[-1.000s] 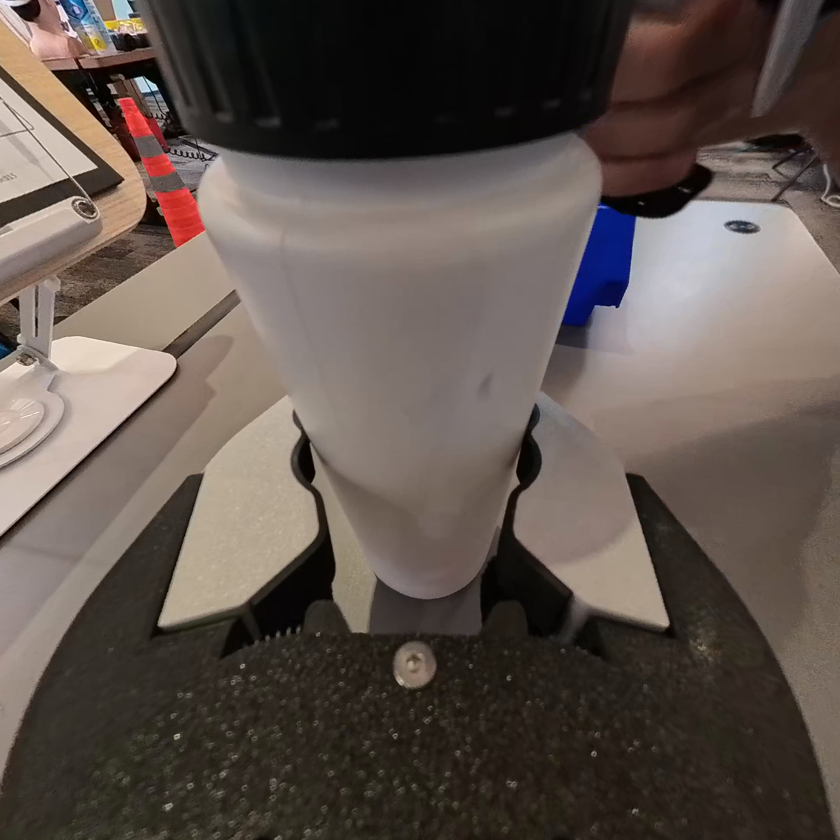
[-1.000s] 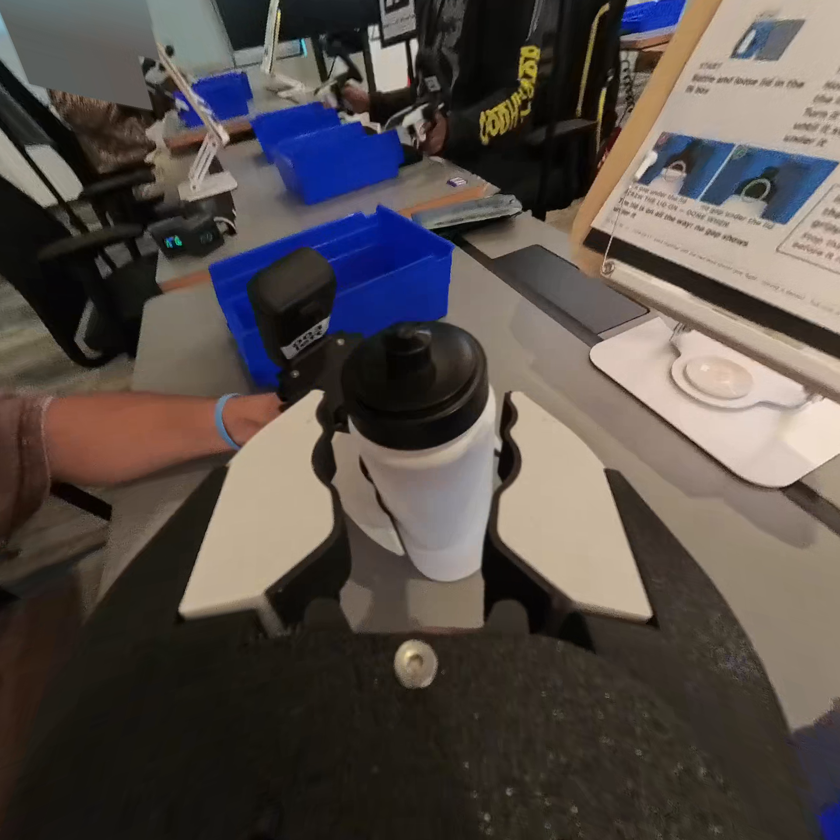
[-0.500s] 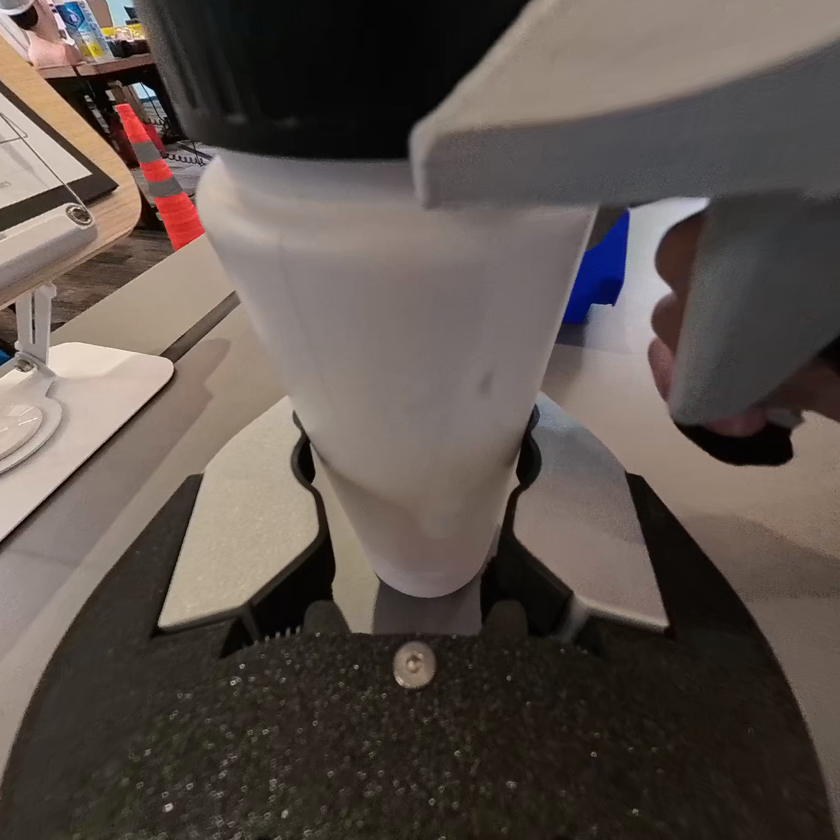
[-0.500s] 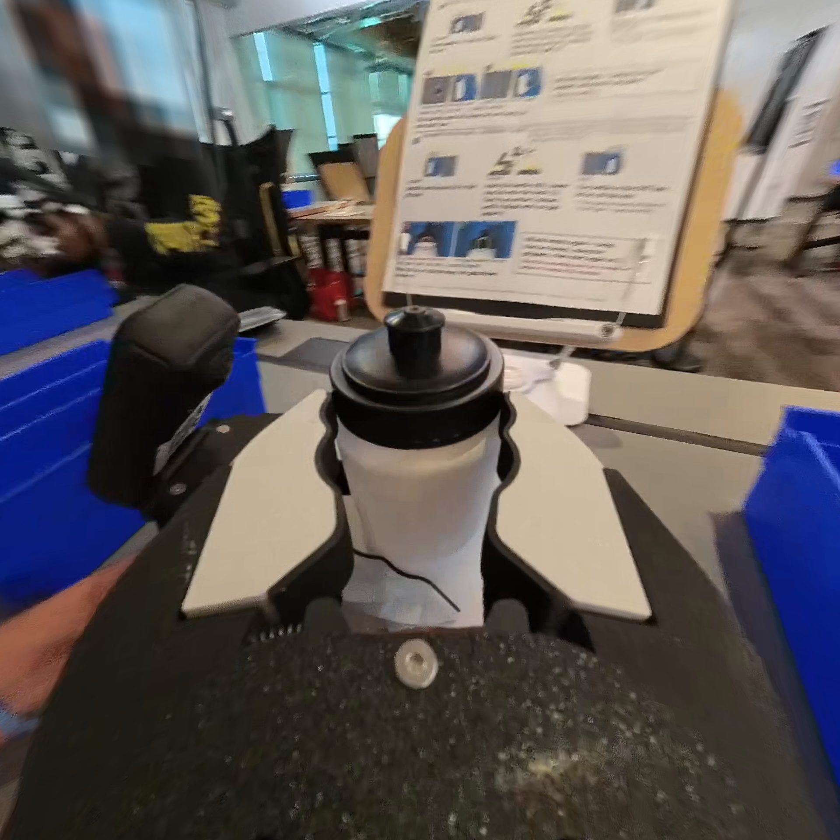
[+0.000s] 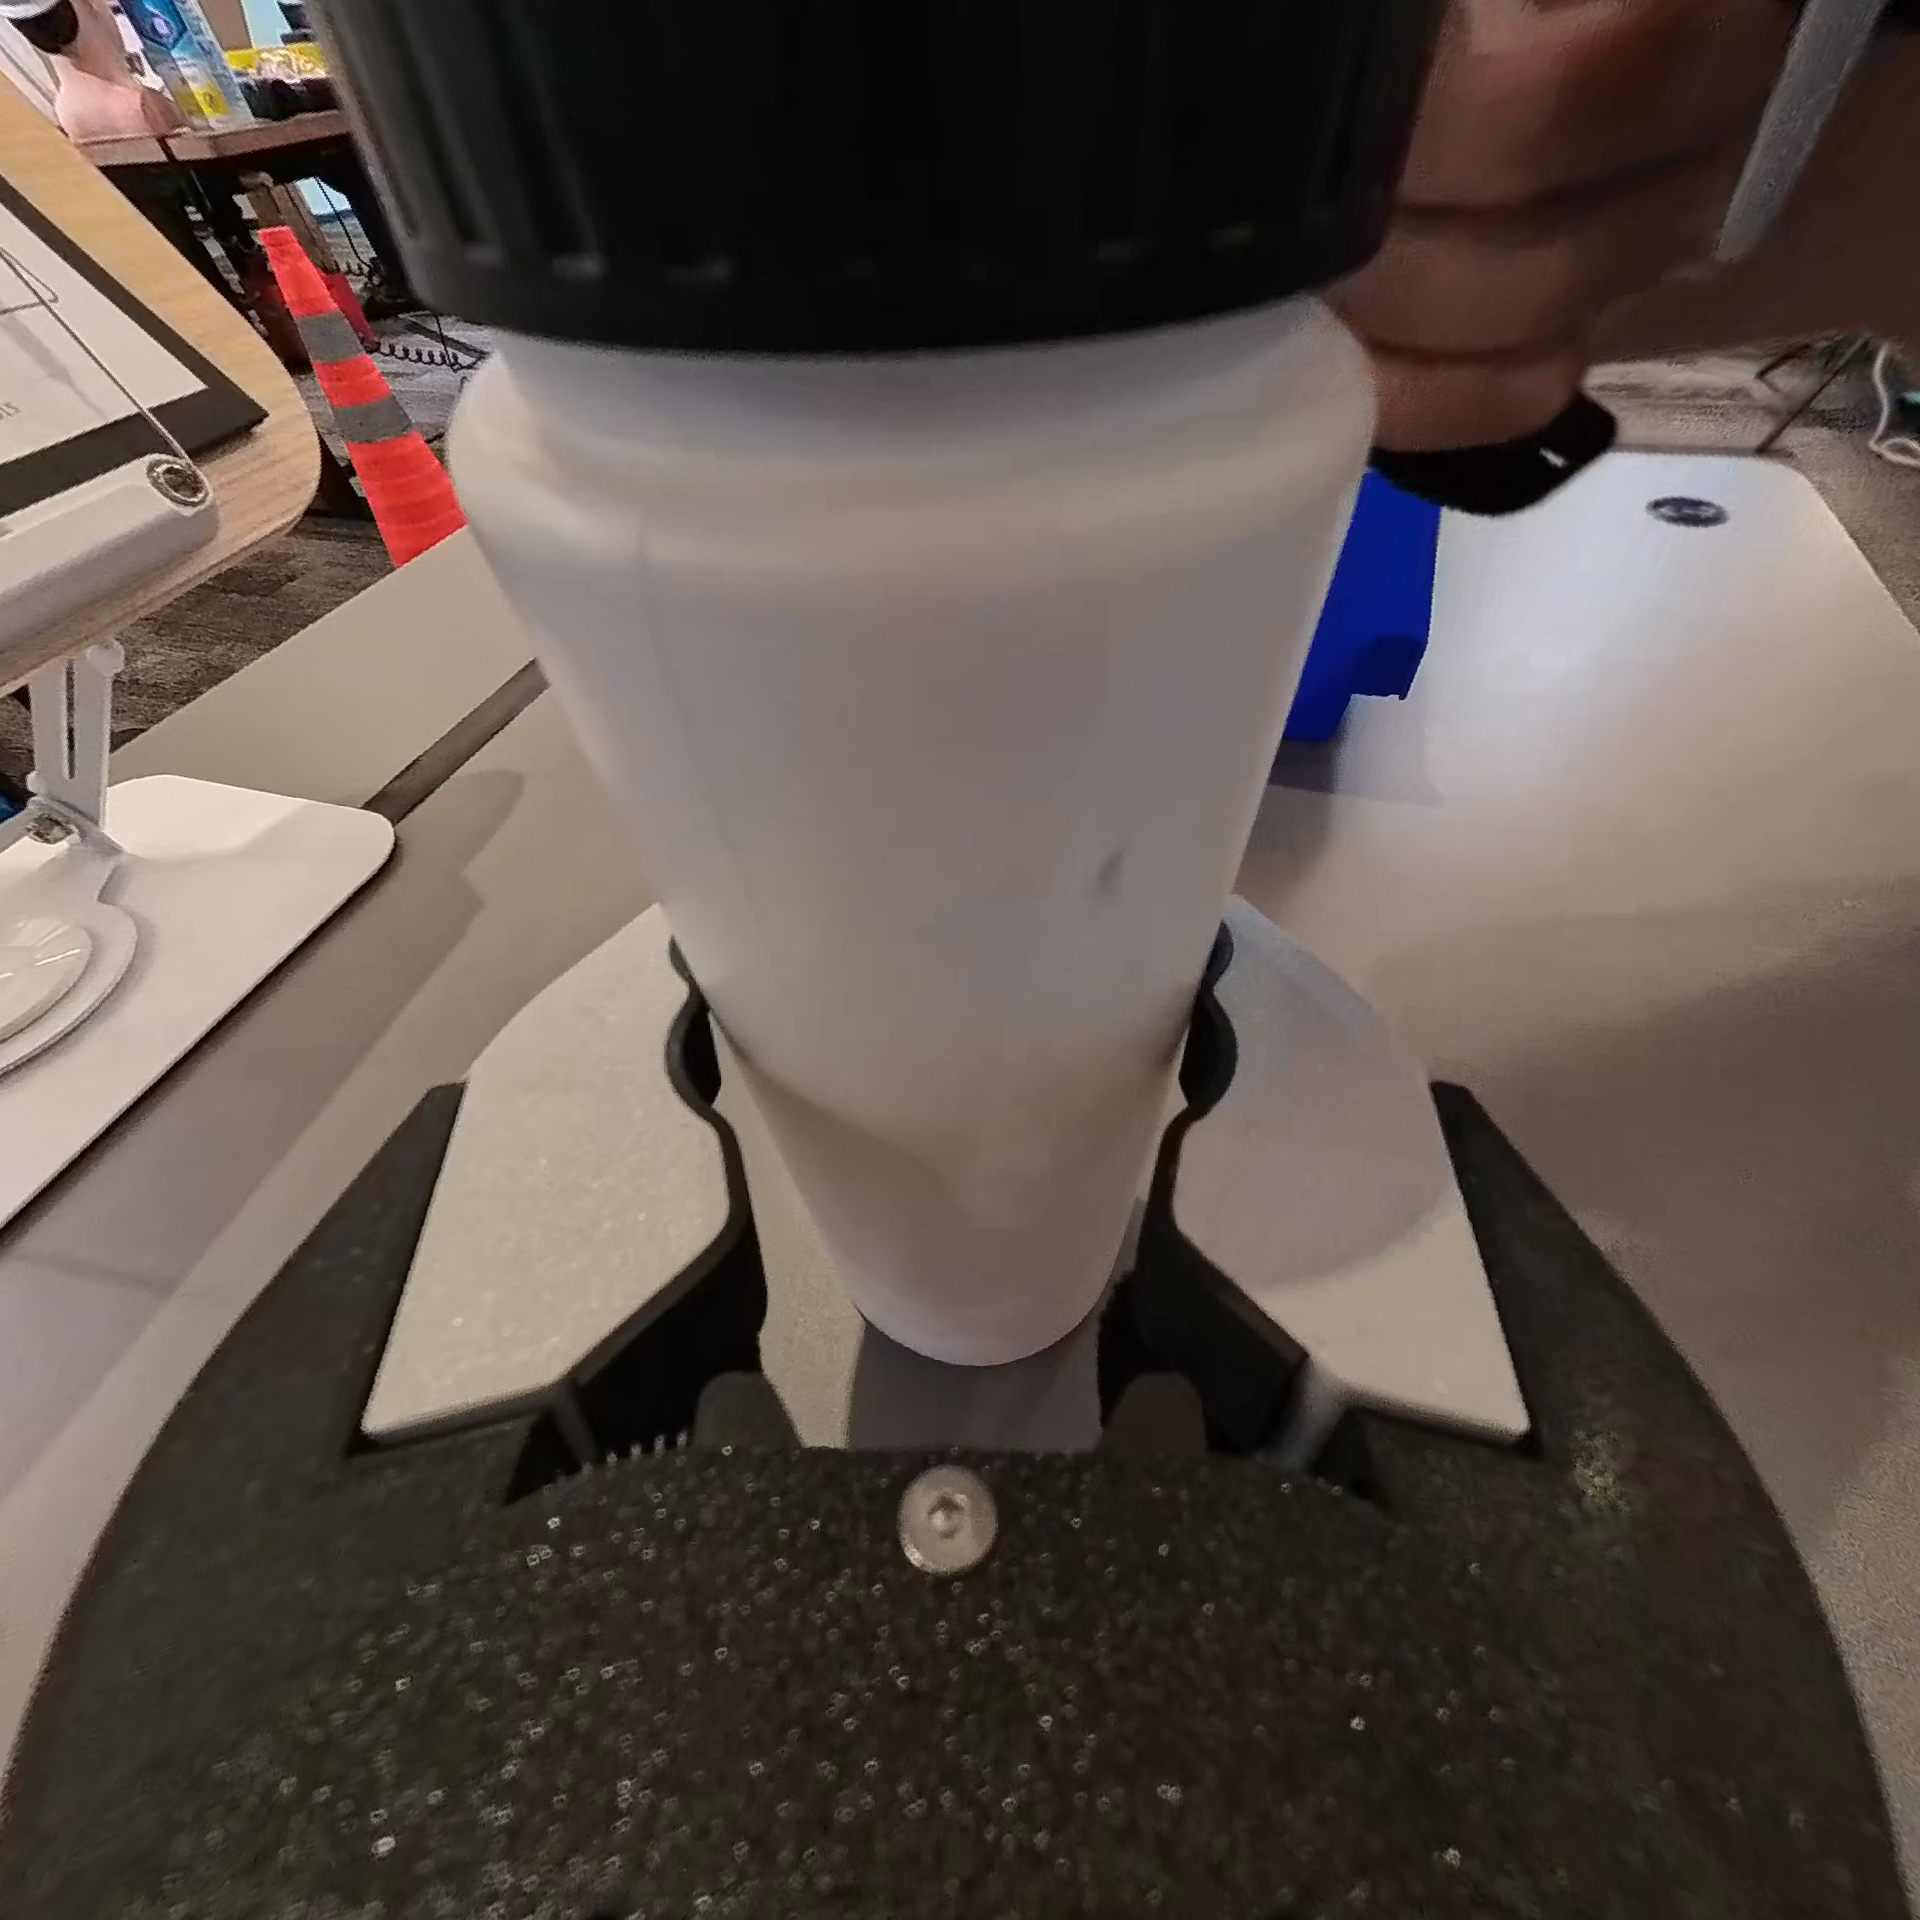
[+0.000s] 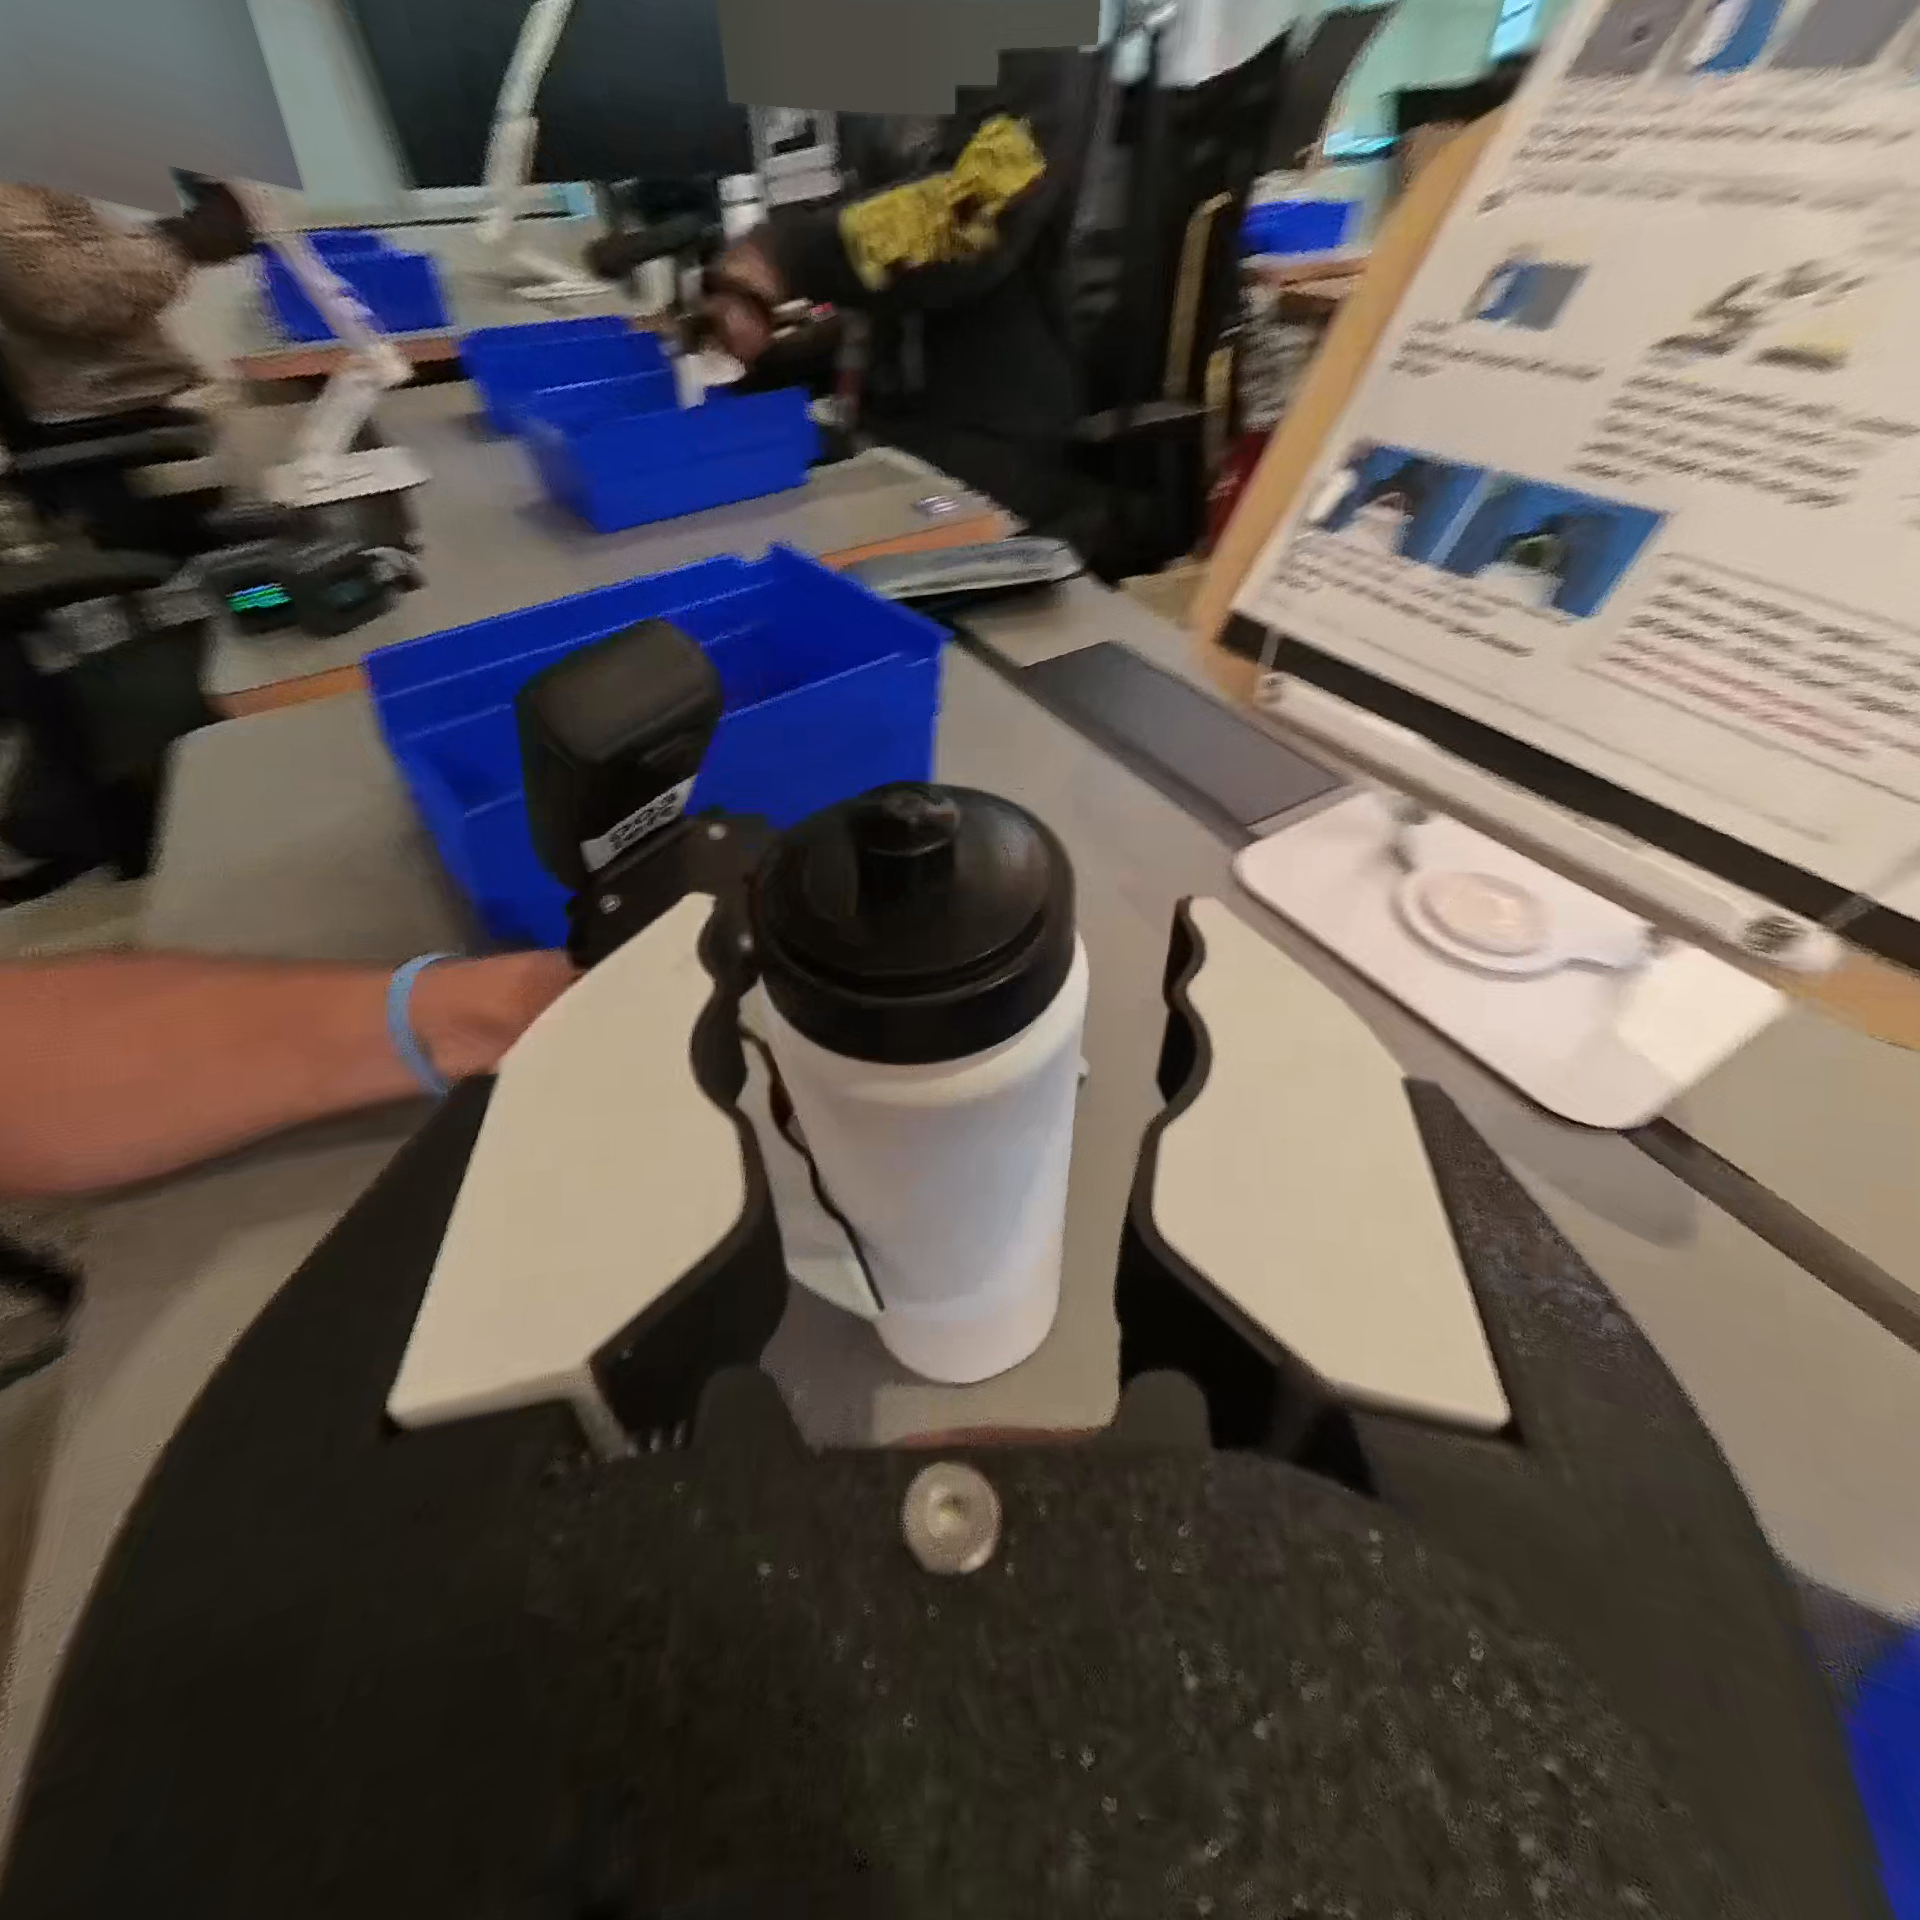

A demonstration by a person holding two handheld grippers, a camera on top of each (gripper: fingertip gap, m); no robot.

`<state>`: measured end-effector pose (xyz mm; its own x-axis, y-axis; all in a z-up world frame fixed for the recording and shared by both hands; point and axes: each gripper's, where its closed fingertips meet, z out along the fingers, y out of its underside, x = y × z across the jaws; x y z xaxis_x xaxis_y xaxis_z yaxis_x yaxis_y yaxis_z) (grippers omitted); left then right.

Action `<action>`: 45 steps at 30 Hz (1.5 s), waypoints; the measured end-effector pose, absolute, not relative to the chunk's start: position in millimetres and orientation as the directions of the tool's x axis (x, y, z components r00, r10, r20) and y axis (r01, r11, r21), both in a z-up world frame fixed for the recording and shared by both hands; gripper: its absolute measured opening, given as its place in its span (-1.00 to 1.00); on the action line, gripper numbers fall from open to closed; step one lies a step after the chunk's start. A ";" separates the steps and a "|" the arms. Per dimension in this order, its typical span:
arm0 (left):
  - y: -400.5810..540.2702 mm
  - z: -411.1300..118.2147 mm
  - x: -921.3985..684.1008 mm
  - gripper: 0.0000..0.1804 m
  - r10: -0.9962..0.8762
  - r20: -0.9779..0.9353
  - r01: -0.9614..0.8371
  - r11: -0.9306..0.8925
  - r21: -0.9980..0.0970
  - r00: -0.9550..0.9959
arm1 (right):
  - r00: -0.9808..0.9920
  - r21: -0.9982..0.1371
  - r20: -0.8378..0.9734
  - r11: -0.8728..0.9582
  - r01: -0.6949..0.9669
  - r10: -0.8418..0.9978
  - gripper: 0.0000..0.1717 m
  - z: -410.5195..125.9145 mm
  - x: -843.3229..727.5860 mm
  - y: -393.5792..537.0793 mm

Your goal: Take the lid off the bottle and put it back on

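A white bottle (image 6: 935, 1164) with its black lid (image 6: 914, 914) on stood upright on a grey table (image 6: 312, 810). The left gripper (image 5: 951, 997) clamped the bottle's lower body, both fingers (image 5: 582, 1174) pressed against its sides. The right gripper (image 6: 945, 977) was spread wide around the lid without gripping it; a clear gap showed beside its right finger (image 6: 1309, 1195). A blue bin (image 6: 665, 727) sat behind, and a tilted instruction board (image 6: 1621, 468) stood to the right.

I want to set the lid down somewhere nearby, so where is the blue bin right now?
In the right wrist view, the blue bin sits on the grey table just behind and left of the bottle, beyond the left hand-held gripper.
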<state>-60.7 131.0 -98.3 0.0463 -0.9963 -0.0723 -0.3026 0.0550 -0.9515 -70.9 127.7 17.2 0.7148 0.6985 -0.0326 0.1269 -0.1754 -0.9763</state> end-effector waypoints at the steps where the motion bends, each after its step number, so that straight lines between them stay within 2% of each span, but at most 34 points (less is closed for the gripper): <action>1: 131.0 -98.3 -60.7 -0.03 -0.996 -0.072 -0.302 0.055 -0.952 0.046 | 0.665 -0.971 -0.056 -0.196 0.138 0.744 -0.09 15.2 -72.9 127.8; 4: 130.7 -98.3 -60.8 -0.02 -0.996 -0.073 -0.302 0.056 -0.952 0.045 | 0.588 -0.962 -0.074 -0.214 0.172 0.805 -0.14 6.9 -76.6 132.0; 6: 130.6 -98.3 -60.9 -0.02 -0.996 -0.072 -0.302 0.056 -0.952 0.044 | 0.542 -0.962 -0.117 -0.230 0.145 0.832 -0.28 7.6 -82.3 127.6; 12: 129.9 -98.4 -61.1 -0.02 -0.996 -0.077 -0.304 0.060 -0.951 0.044 | 0.649 -0.982 -0.112 -0.184 0.043 0.752 -0.27 8.2 -84.3 126.9; 18: 131.9 -98.1 -61.6 -0.03 -0.997 -0.059 -0.296 0.042 -0.954 0.049 | 0.898 -0.985 -0.142 -0.153 -0.084 0.416 -0.30 8.7 -83.6 133.1; 21: 131.5 -98.0 -62.5 -0.03 -0.997 -0.060 -0.296 0.044 -0.954 0.047 | 0.962 -0.988 -0.126 -0.118 -0.100 0.243 -0.29 9.1 -85.3 132.0; 24: 132.0 -97.9 -63.1 -0.03 -0.997 -0.056 -0.294 0.040 -0.955 0.045 | 0.977 -0.989 -0.114 -0.111 -0.095 0.181 -0.30 9.6 -86.5 132.6; 28: 130.5 -98.6 -61.0 -0.03 -0.997 -0.065 -0.298 0.049 -0.953 0.044 | 0.952 -0.996 0.040 -0.064 0.062 0.303 -0.18 23.3 -76.6 131.5; 29: 130.3 -98.6 -61.0 -0.03 -0.997 -0.066 -0.299 0.050 -0.953 0.043 | 0.914 -0.994 0.081 -0.040 0.106 0.398 -0.21 27.8 -78.0 129.3; 31: 130.5 -98.7 -61.3 -0.03 -0.997 -0.064 -0.300 0.049 -0.953 0.042 | 0.789 -0.973 0.121 -0.085 0.214 0.602 -0.10 20.1 -80.9 123.7; 32: 130.7 -98.7 -61.3 -0.03 -0.997 -0.062 -0.299 0.047 -0.953 0.042 | 0.736 -0.948 0.154 -0.111 0.298 0.660 -0.11 11.8 -75.4 123.8; 34: 130.7 -98.5 -61.3 -0.03 -0.997 -0.063 -0.299 0.047 -0.953 0.042 | 0.616 -0.896 0.199 -0.113 0.429 0.762 0.05 -1.0 -69.6 124.3; 38: 130.2 -98.6 -61.5 -0.03 -0.997 -0.069 -0.303 0.053 -0.952 0.042 | 0.487 -0.907 0.066 -0.151 0.392 0.871 -0.03 -0.6 -74.5 130.3; 40: 130.5 -98.6 -61.6 -0.03 -0.997 -0.069 -0.303 0.052 -0.952 0.043 | 0.420 -0.910 -0.025 -0.195 0.366 0.907 -0.22 -4.9 -82.1 126.6; 45: 131.3 -98.5 -62.1 -0.03 -0.997 -0.064 -0.303 0.048 -0.952 0.044 | 0.491 -0.931 -0.067 -0.231 0.282 0.869 -0.24 -6.3 -84.8 127.7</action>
<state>-62.1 131.3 -98.5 0.0442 -0.9970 -0.0639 -0.3026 0.0476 -0.9519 -84.8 127.7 -6.3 0.4911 0.8686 -0.0666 0.2821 -0.2309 -0.9312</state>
